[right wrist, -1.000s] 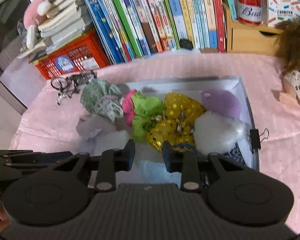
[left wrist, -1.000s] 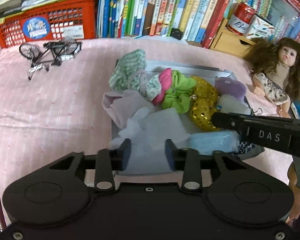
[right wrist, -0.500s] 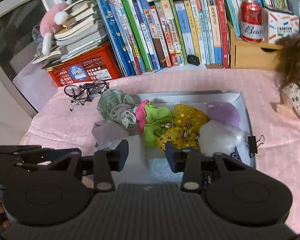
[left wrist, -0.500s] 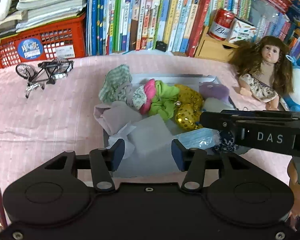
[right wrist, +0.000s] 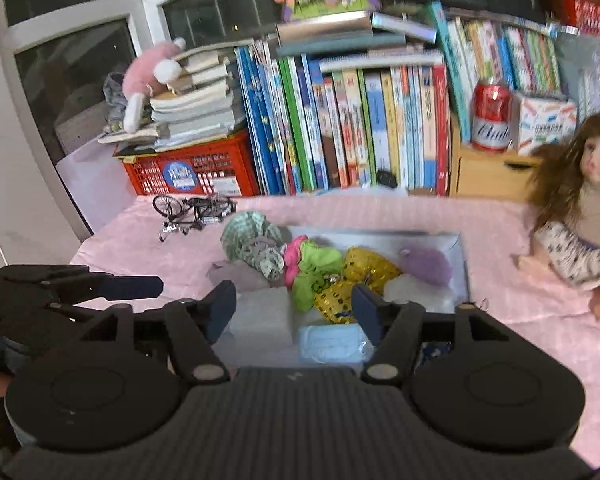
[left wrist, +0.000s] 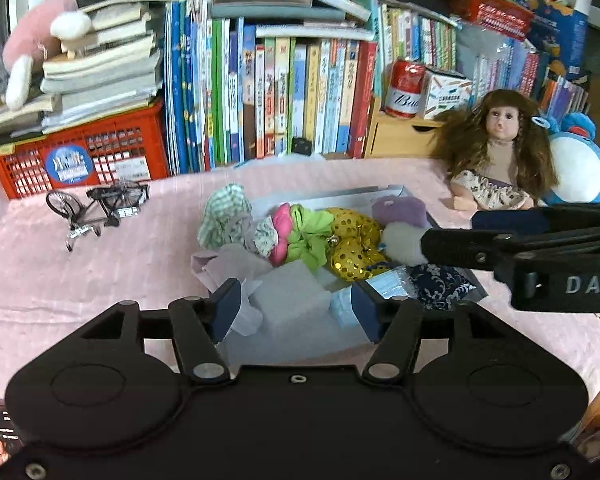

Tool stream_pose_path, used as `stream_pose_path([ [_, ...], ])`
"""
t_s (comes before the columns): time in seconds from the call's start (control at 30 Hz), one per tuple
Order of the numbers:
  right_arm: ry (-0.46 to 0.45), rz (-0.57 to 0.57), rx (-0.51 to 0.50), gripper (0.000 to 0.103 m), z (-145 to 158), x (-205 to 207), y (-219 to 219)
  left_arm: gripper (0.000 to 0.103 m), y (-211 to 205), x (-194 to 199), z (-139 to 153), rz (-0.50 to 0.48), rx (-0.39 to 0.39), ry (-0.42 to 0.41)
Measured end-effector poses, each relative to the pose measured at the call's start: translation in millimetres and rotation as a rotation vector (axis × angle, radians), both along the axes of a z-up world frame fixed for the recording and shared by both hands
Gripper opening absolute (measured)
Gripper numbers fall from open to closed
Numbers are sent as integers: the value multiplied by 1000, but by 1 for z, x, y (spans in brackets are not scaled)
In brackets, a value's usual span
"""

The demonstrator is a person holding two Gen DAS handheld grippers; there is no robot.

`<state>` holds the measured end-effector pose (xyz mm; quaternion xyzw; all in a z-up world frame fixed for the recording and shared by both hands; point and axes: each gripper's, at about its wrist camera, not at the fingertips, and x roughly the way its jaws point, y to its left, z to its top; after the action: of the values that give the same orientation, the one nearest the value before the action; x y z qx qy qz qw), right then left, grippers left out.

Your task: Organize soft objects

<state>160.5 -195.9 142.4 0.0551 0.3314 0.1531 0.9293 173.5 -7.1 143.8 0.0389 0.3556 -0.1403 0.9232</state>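
Observation:
A shallow grey tray (left wrist: 396, 193) (right wrist: 458, 240) on the pink cloth holds soft things: a green checked cloth (left wrist: 224, 216), a pink and green scrunchie (left wrist: 304, 236), gold sequin pieces (left wrist: 352, 240), a purple plush (left wrist: 400, 210), a white fluffy ball (left wrist: 400, 240), a white foam block (left wrist: 292, 292), a blue face mask (right wrist: 332, 342) and a dark patterned pouch (left wrist: 440, 284). My left gripper (left wrist: 294, 310) is open and empty above the tray's near edge. My right gripper (right wrist: 294, 312) is open and empty, also above the near edge.
A row of books (left wrist: 268, 96), a red basket (left wrist: 80, 156), a wooden drawer with a red can (left wrist: 406, 88) stand at the back. A toy bicycle (left wrist: 96, 208) is left of the tray. A doll (left wrist: 500, 152) and a blue plush (left wrist: 580, 168) sit right.
Both grippers have pulled back and up from the tray, and their jaws have opened wider. The things in the tray have stayed put.

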Motion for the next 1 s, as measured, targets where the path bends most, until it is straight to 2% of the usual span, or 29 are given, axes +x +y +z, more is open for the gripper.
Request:
stream_pose_path([
  [0.17, -64, 0, -12, 85, 8, -23, -4, 72, 5, -23, 6, -13, -14, -58],
  [0.33, -111, -17, -8, 88, 8, -46, -12, 73, 8, -50, 6, -20, -4, -118],
  [0.43, -143, -29, -6, 90, 7, -63, -17, 81, 12, -68, 3, -29, -24, -141],
  [0.6, -209, -44, -21, 99, 1, -91, -20, 83, 18, -96, -3, -29, -31, -192],
  [0.73, -260, -62, -43, 101, -9, -114, -21, 84, 20, -117, -12, -23, -35, -230],
  [1.0, -346, -92, -76, 103, -35, -154, -20, 85, 34, -144, -38, 31, -71, -224],
])
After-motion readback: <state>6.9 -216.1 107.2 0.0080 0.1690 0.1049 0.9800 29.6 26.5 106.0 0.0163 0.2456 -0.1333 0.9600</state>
